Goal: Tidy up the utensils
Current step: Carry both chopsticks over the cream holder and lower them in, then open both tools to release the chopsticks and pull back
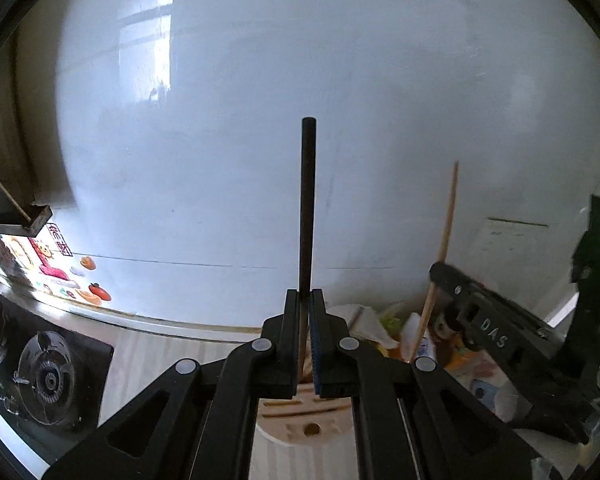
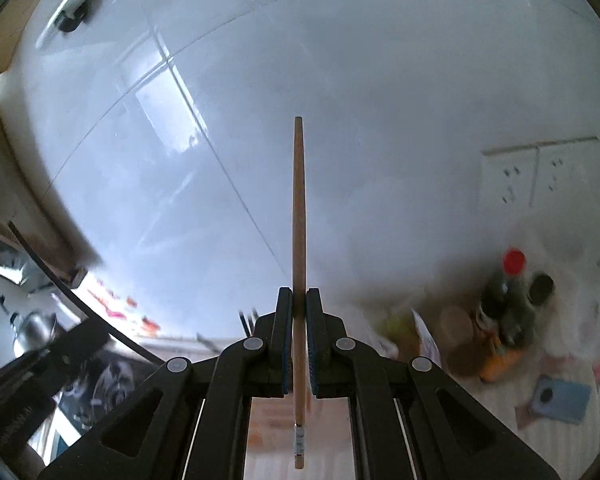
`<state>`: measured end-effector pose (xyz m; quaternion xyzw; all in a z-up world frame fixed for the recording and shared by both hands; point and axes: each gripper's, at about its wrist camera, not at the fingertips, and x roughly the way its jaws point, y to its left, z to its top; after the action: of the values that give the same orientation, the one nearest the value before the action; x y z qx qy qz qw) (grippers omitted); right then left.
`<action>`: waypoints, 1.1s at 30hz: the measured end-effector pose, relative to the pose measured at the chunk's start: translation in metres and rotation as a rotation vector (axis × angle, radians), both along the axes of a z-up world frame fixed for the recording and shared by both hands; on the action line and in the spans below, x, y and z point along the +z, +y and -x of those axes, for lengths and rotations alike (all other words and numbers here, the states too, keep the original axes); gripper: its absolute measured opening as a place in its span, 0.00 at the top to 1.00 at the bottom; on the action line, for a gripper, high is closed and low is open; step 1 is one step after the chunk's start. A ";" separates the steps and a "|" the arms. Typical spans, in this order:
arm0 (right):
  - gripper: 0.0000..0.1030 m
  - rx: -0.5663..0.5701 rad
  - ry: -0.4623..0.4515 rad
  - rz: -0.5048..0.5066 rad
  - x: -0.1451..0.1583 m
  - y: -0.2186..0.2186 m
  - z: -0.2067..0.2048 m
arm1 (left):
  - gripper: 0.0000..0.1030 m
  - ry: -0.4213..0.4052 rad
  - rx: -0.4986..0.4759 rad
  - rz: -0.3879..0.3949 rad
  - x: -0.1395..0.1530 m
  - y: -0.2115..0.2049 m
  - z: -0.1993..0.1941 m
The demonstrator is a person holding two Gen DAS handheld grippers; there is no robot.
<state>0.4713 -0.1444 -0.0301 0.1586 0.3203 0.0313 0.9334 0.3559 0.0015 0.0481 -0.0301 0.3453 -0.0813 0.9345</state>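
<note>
The left gripper (image 1: 304, 300) was clenched on a dark chopstick (image 1: 308, 200) that stood upright between its jaws, above a wooden utensil holder (image 1: 300, 420). To its right, the right gripper (image 1: 440, 276), marked "DAS", gripped a light wooden chopstick (image 1: 446, 236). In its own view the right gripper (image 2: 299, 300) pinched that wooden chopstick (image 2: 299, 208) upright. A red-capped bottle (image 2: 508, 300), blurred, stood to its right. Stickers (image 1: 56, 268) to the left gripper's left carried unreadable characters.
</note>
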 end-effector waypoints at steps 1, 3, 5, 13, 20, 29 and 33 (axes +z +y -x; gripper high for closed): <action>0.94 -0.003 -0.008 0.000 -0.001 0.002 -0.005 | 0.98 0.007 0.005 -0.003 -0.004 0.001 -0.003; 0.94 -0.009 -0.034 0.004 -0.006 0.009 -0.016 | 0.98 0.033 0.017 -0.004 -0.015 0.006 -0.014; 0.94 -0.012 -0.068 0.025 -0.013 0.017 -0.024 | 0.98 0.049 0.026 -0.006 -0.023 0.010 -0.022; 0.94 -0.020 -0.141 0.053 -0.049 0.039 -0.040 | 0.98 0.118 0.044 0.014 -0.052 0.019 -0.044; 0.93 0.009 -0.147 0.062 -0.066 0.045 -0.040 | 0.98 0.160 0.049 0.036 -0.064 0.017 -0.046; 0.93 0.017 -0.189 0.060 -0.062 0.041 -0.035 | 0.98 0.177 0.054 0.040 -0.073 0.019 -0.046; 0.93 0.029 -0.217 0.078 -0.070 0.048 -0.030 | 0.97 0.181 0.061 0.047 -0.075 0.020 -0.041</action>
<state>0.5016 -0.0959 -0.1001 0.1132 0.2208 0.0491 0.9675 0.3971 0.0214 -0.0268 -0.0700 0.4252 -0.0578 0.9005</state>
